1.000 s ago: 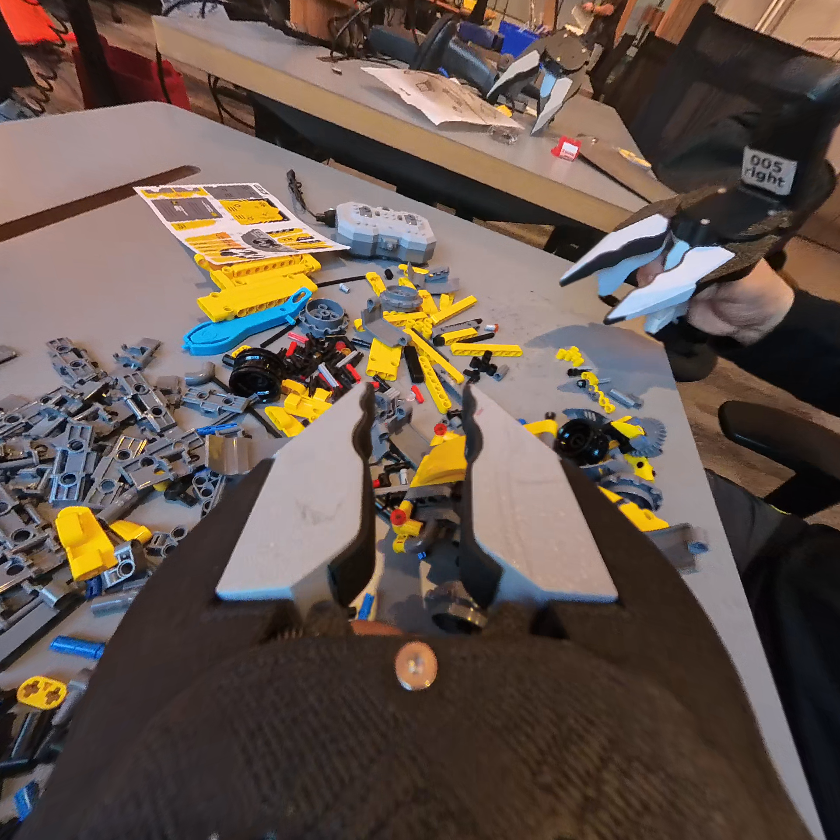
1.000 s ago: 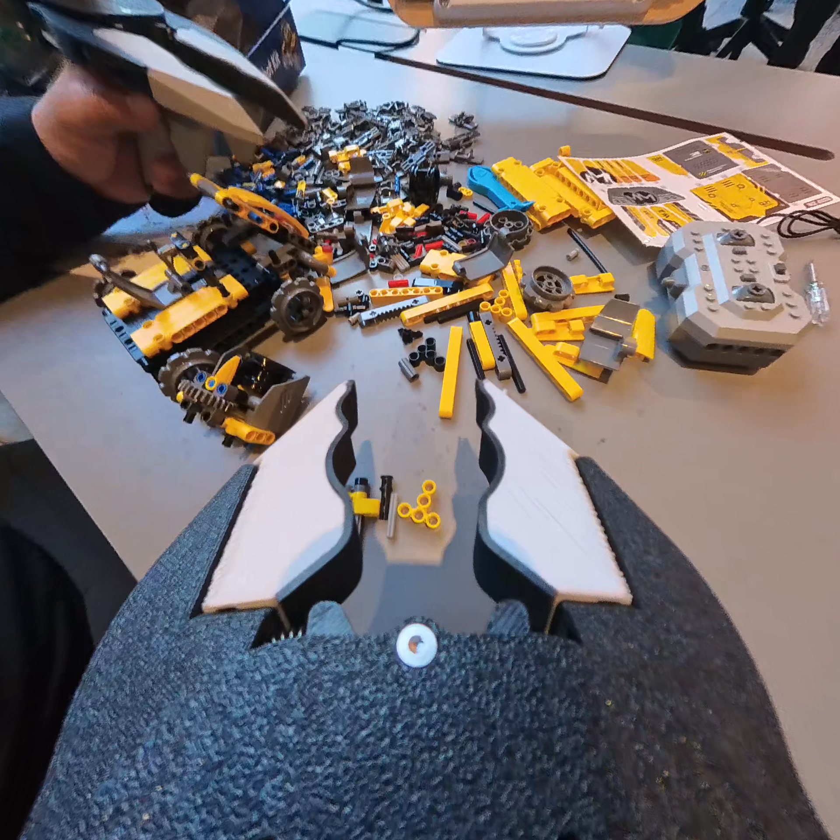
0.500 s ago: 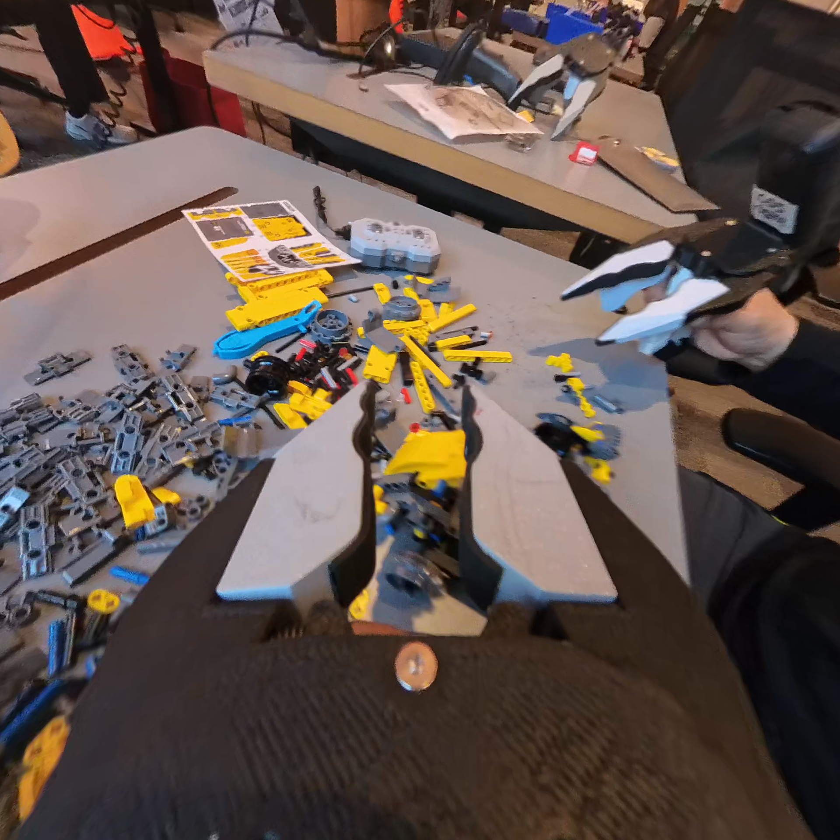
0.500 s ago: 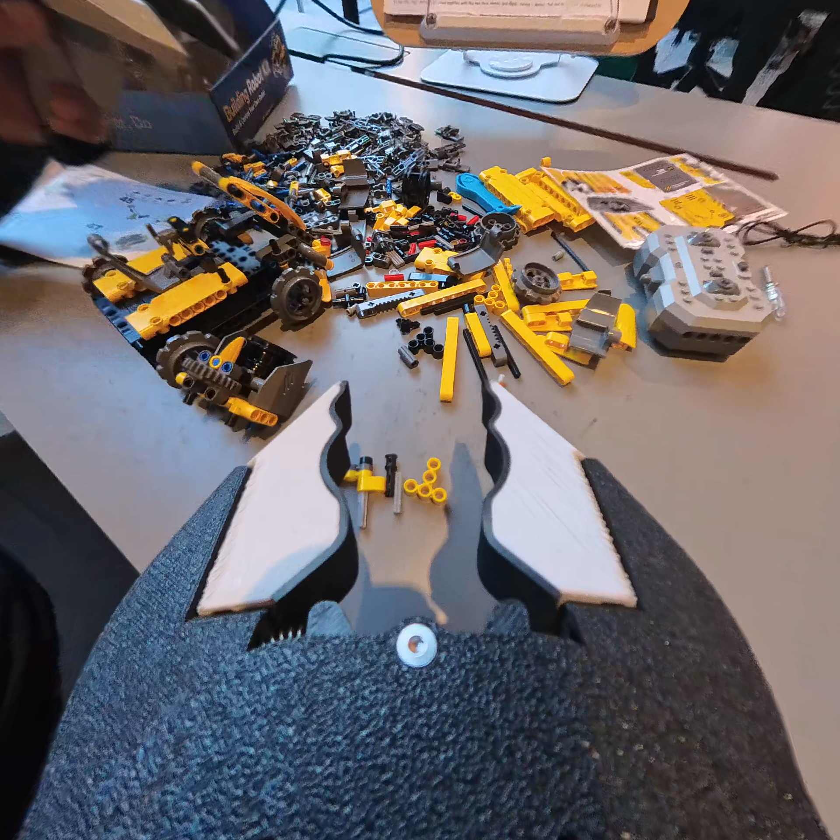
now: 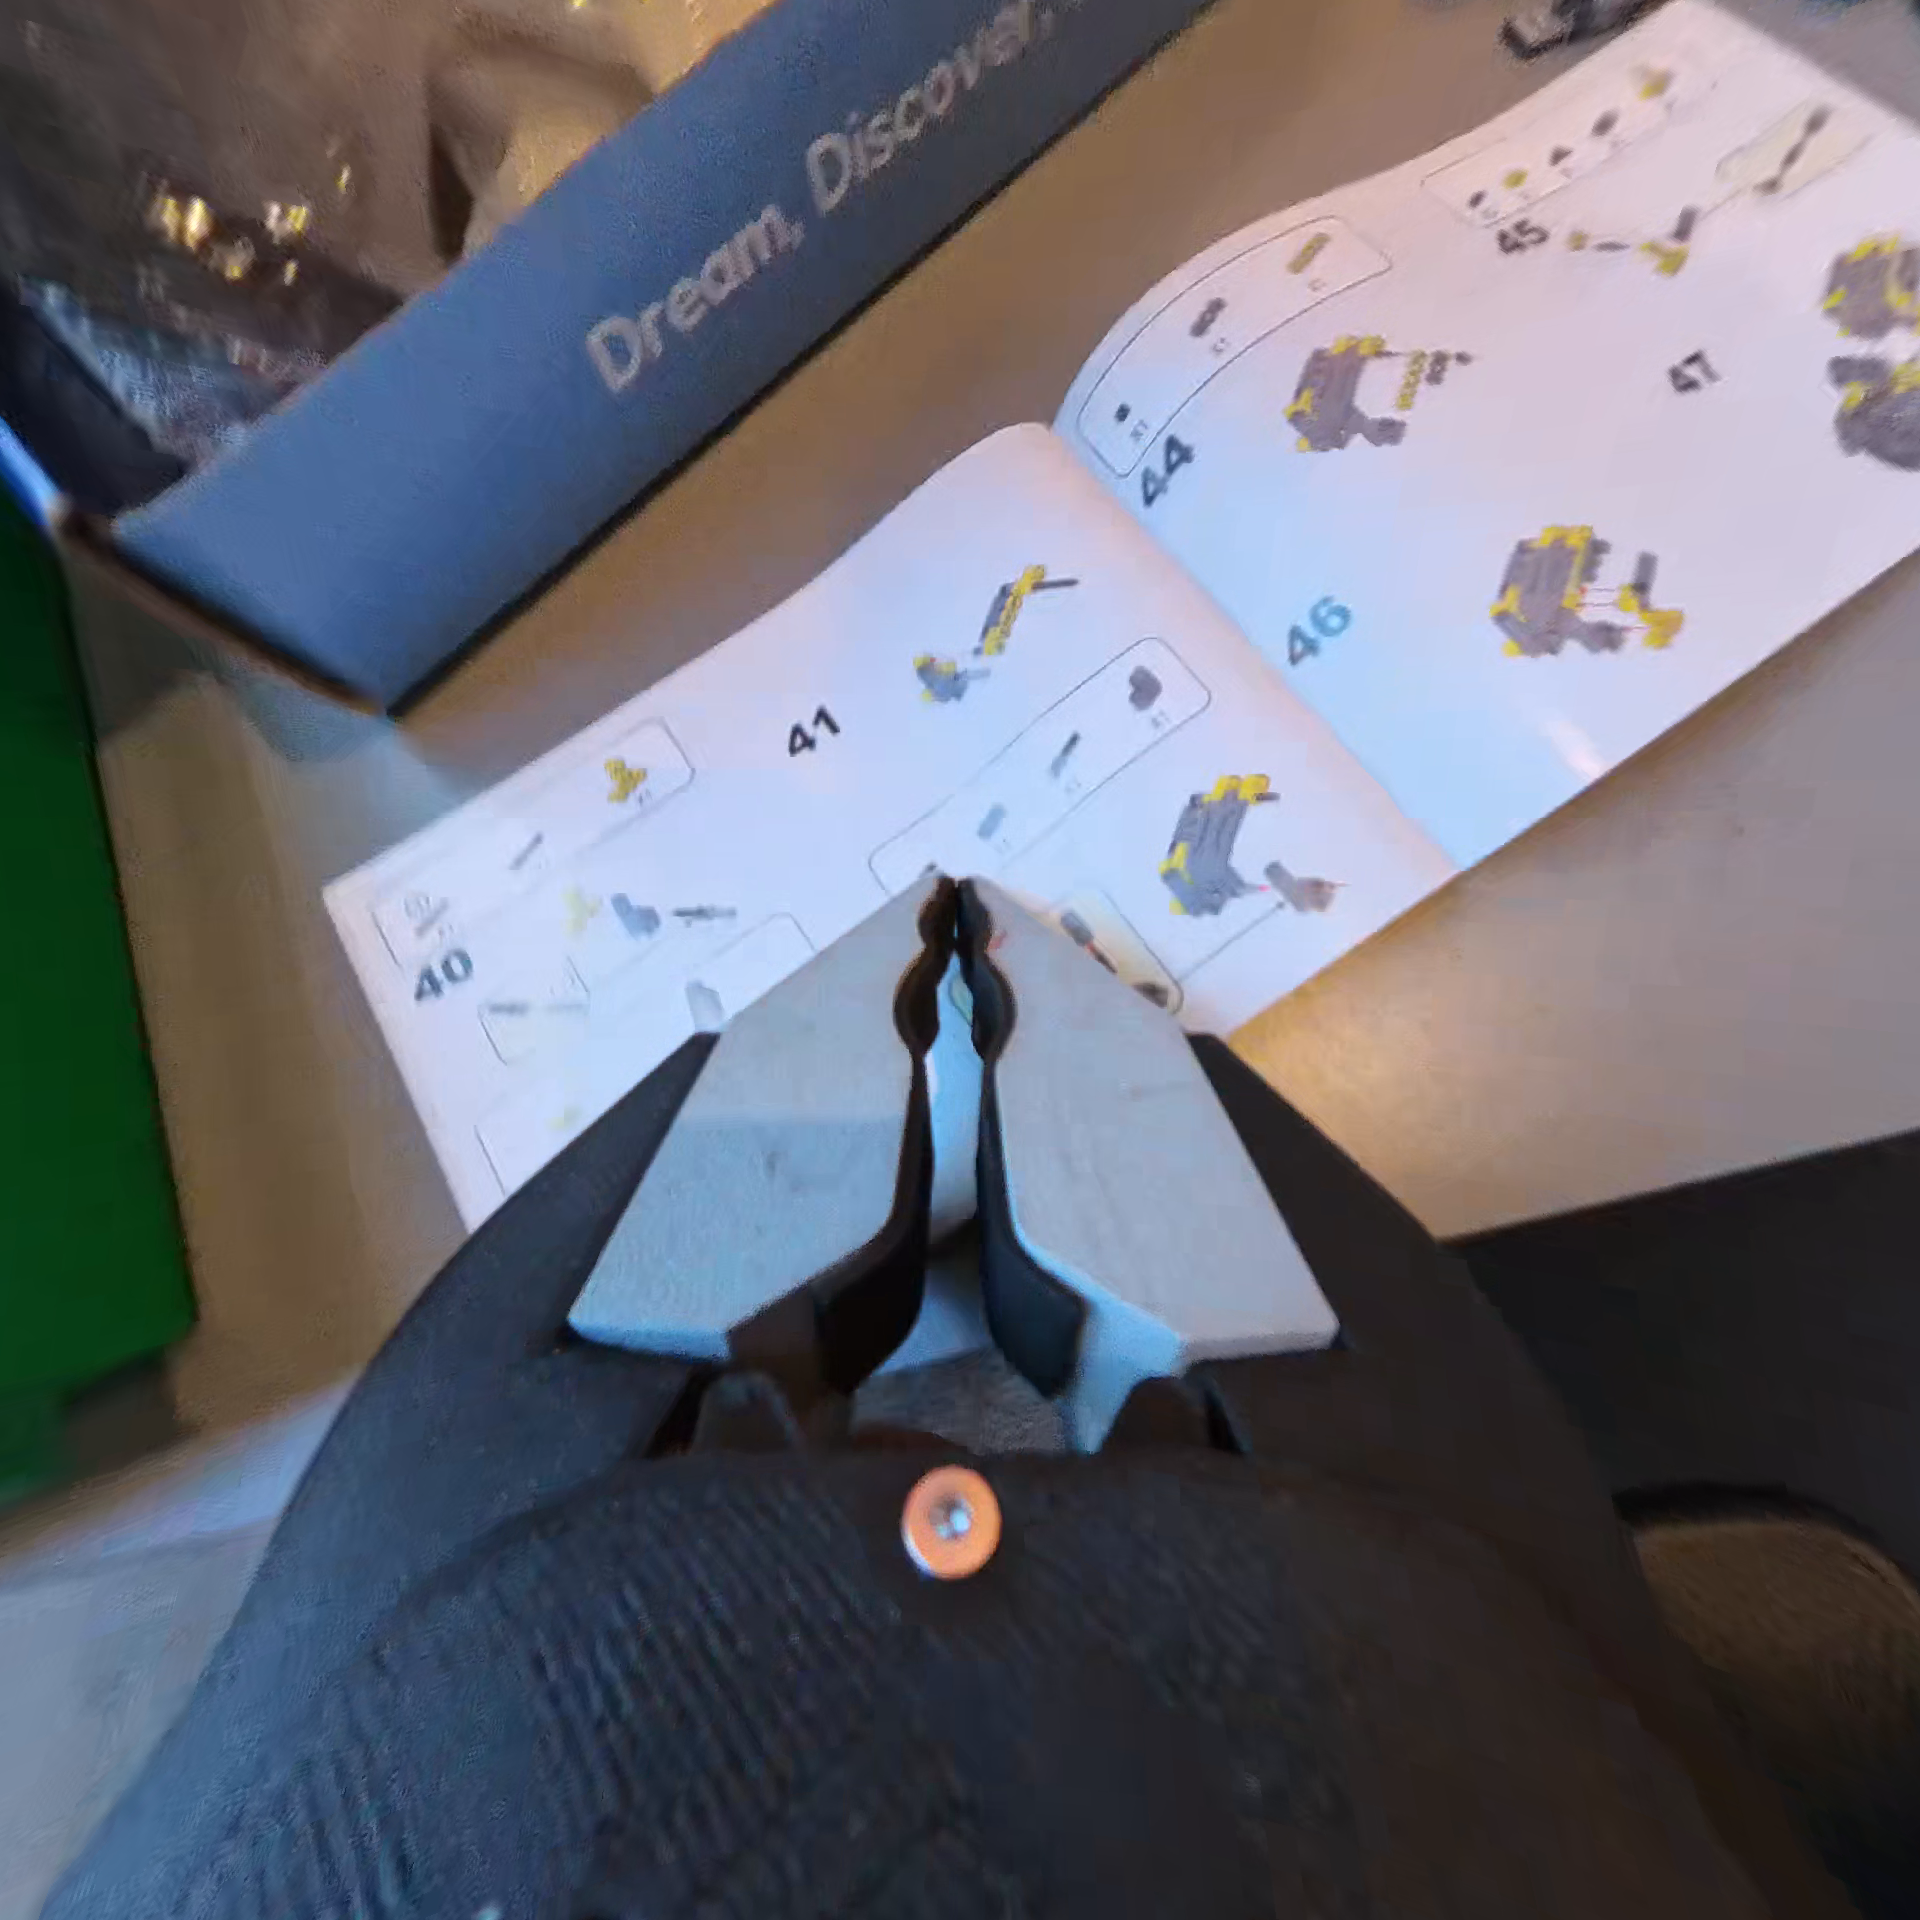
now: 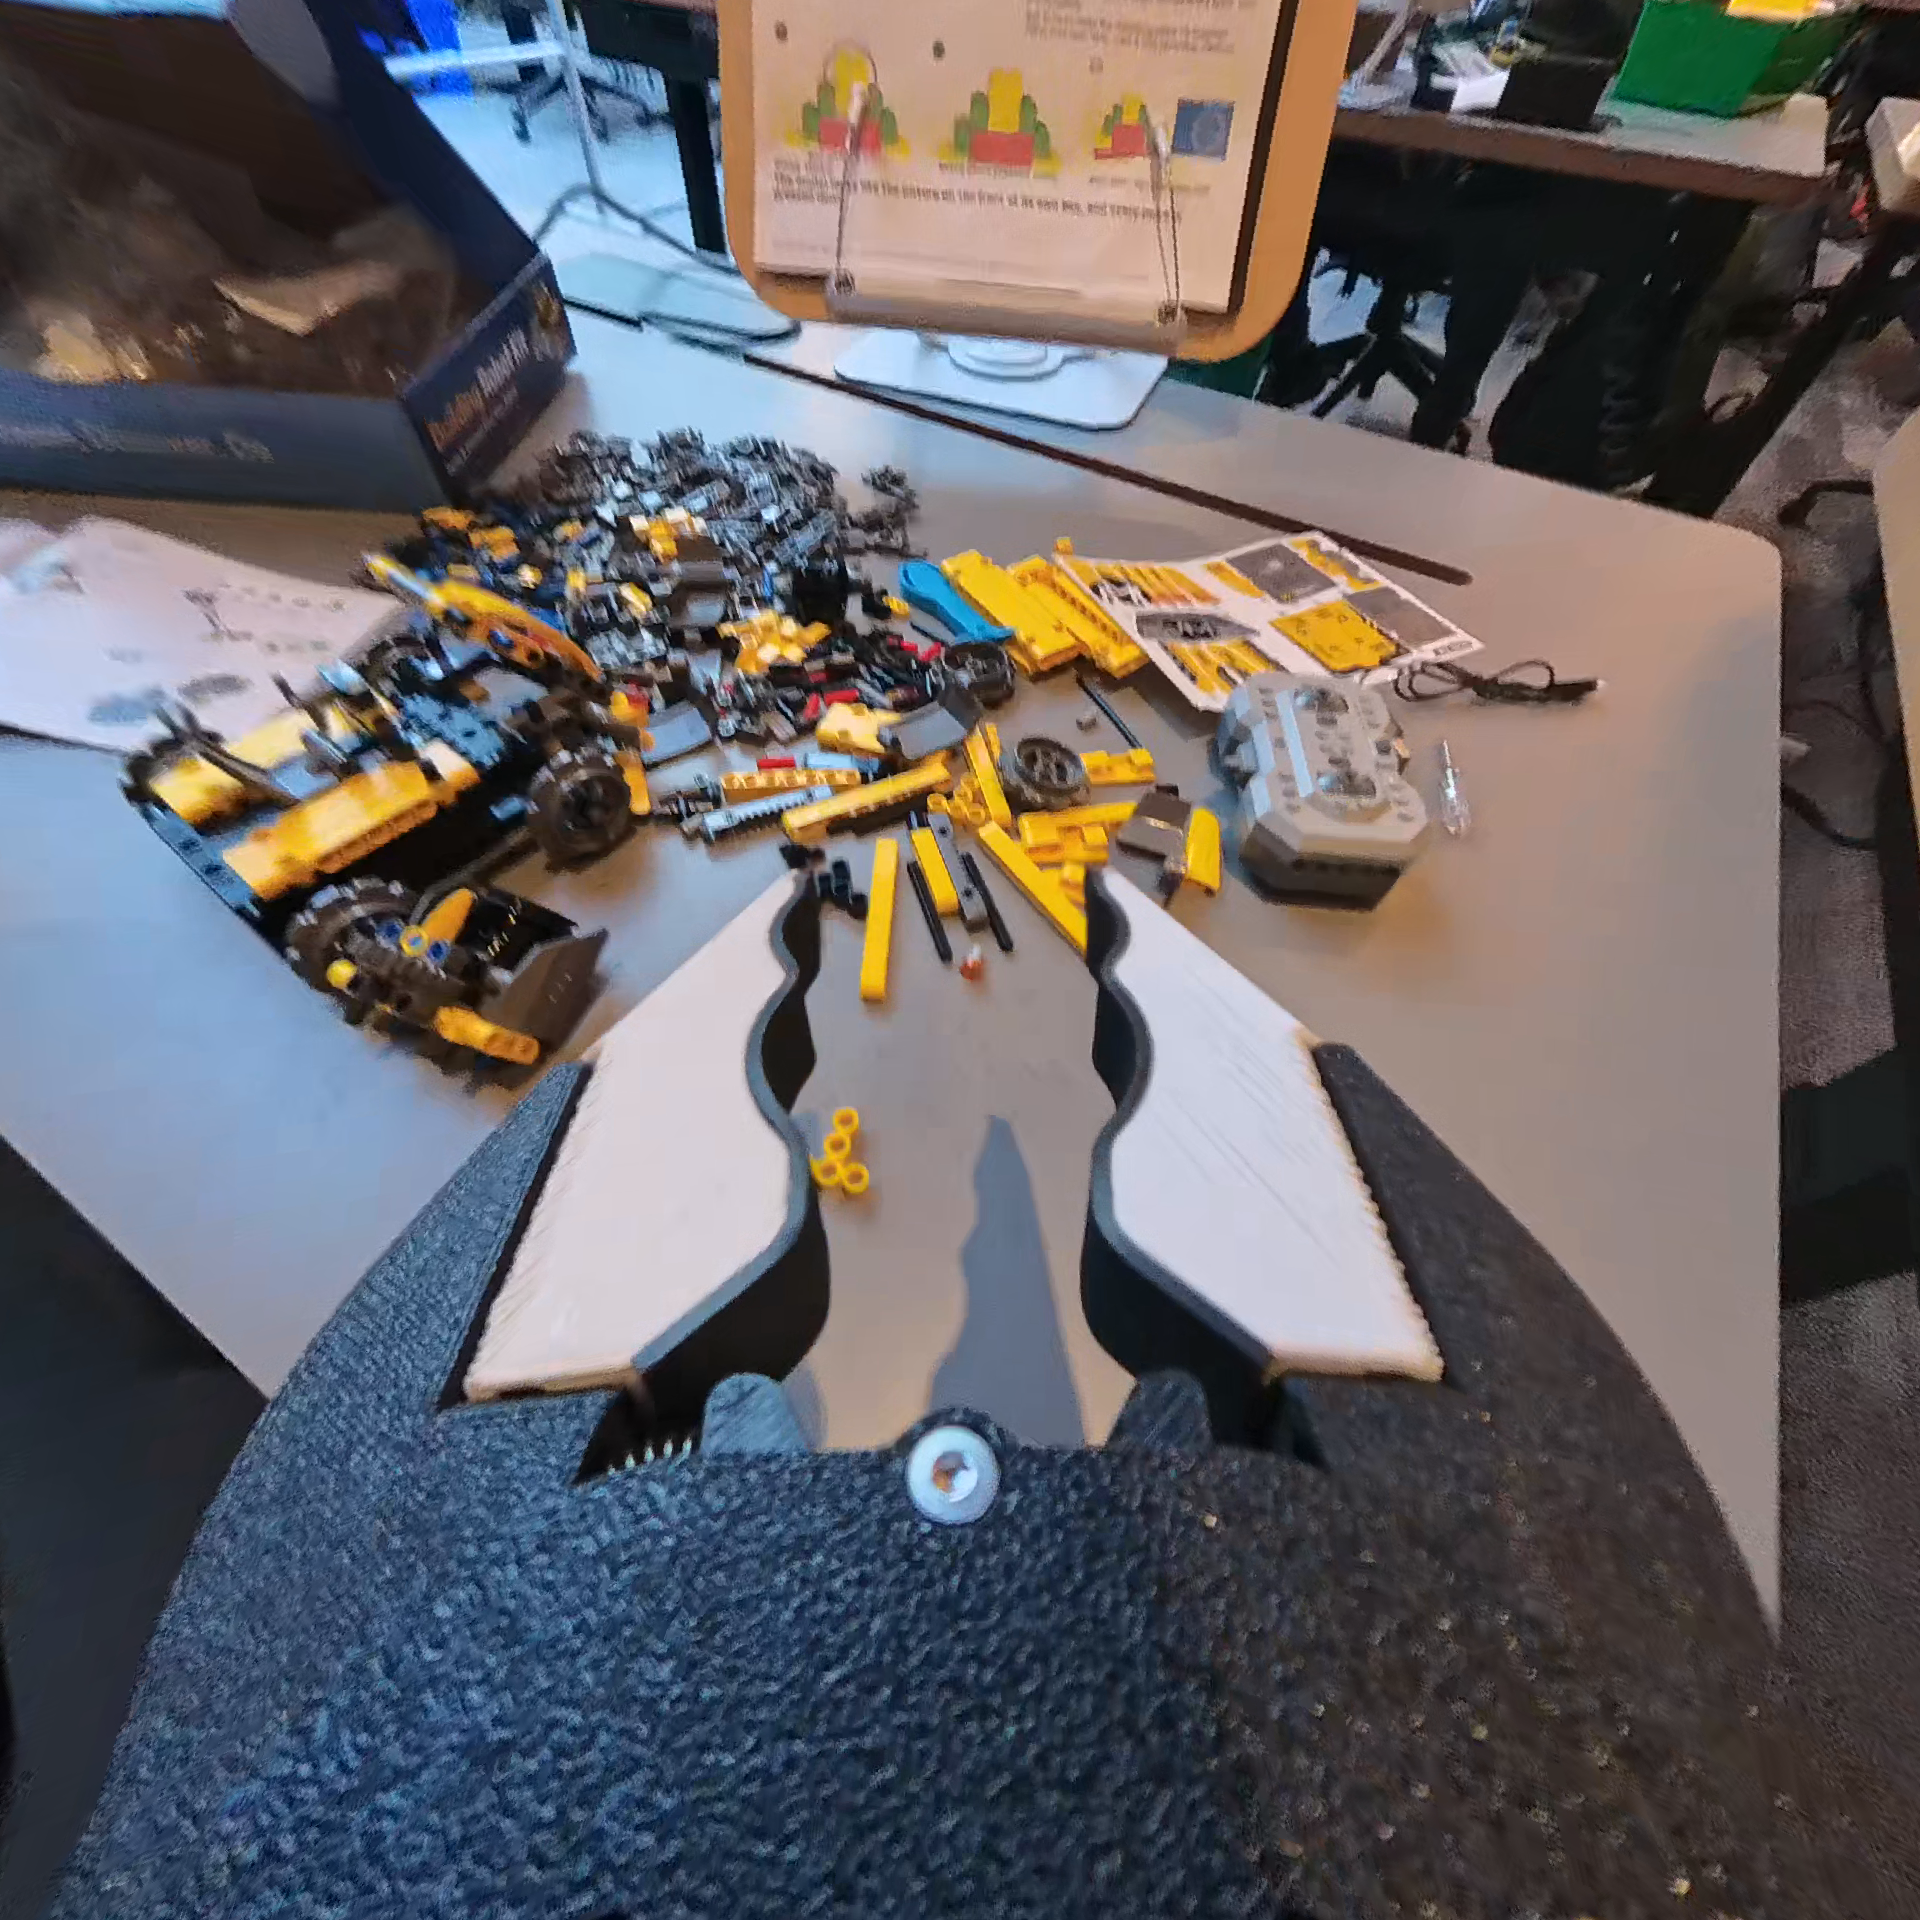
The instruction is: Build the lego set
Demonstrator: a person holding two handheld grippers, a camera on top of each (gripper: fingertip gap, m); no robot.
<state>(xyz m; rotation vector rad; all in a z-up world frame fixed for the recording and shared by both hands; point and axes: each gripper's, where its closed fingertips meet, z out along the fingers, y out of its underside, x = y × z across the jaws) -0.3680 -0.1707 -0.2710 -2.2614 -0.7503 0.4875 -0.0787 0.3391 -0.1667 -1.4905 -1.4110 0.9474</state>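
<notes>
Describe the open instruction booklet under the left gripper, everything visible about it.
The instruction booklet is white paper, lying open and flat on the tan tabletop, its centre fold bowed up slightly. Its pages carry numbered steps with small yellow and grey part drawings and outlined part boxes. It sits diagonally beside a dark blue box. The left gripper, jaws closed, sits over the near page; contact cannot be judged.

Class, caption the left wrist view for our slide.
Shut left gripper poised over an open instruction booklet beside a dark blue box.

We see an open instruction booklet (image 5: 1039, 665) beside a dark blue box (image 5: 499, 405); loose yellow and black bricks (image 6: 727, 665) cover the bench (image 6: 1558, 1039).
</notes>
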